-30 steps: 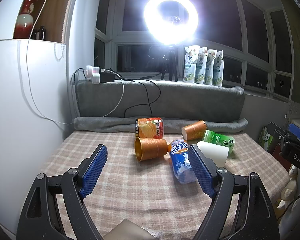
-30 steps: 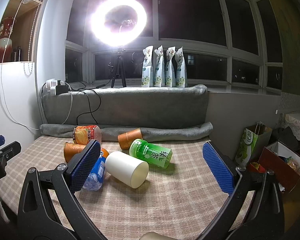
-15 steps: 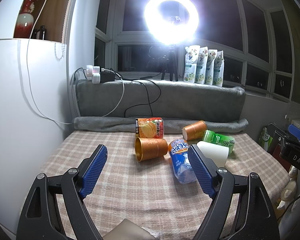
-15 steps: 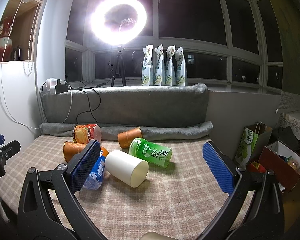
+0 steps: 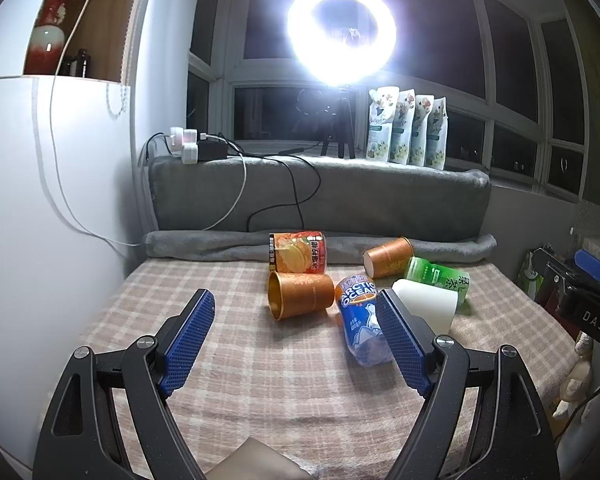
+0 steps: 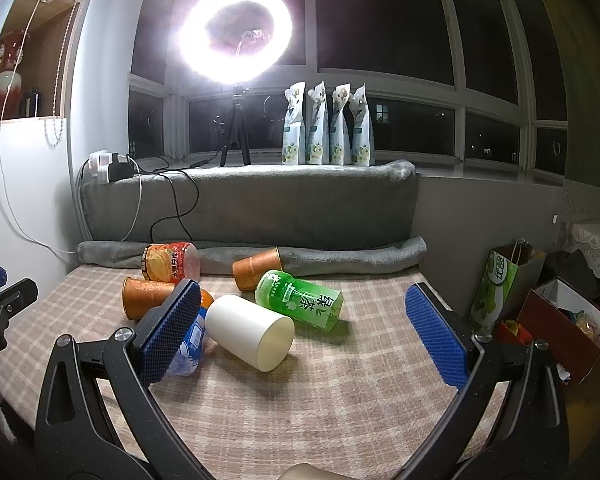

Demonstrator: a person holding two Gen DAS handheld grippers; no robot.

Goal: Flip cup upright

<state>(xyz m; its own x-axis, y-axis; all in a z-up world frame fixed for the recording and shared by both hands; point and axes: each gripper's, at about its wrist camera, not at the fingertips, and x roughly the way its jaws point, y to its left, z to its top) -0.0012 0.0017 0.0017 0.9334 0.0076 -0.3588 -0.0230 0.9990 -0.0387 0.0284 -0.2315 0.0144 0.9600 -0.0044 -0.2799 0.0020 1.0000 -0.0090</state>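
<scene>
The left gripper (image 5: 294, 330) is wide open. Its two black arms spread out like a V, and each one has a blue bumpy pad (image 5: 186, 344) on the inside. Nothing is between the pads. It sits low and points forward.

The right gripper (image 6: 302, 328) is wide open too, with the same black arms and blue pads (image 6: 436, 338). It holds nothing. It also sits low and points forward, off to the right of the left one.

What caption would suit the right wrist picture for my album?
Open right tool facing a toppled white cup and green tea bottle on a checked cloth.
</scene>
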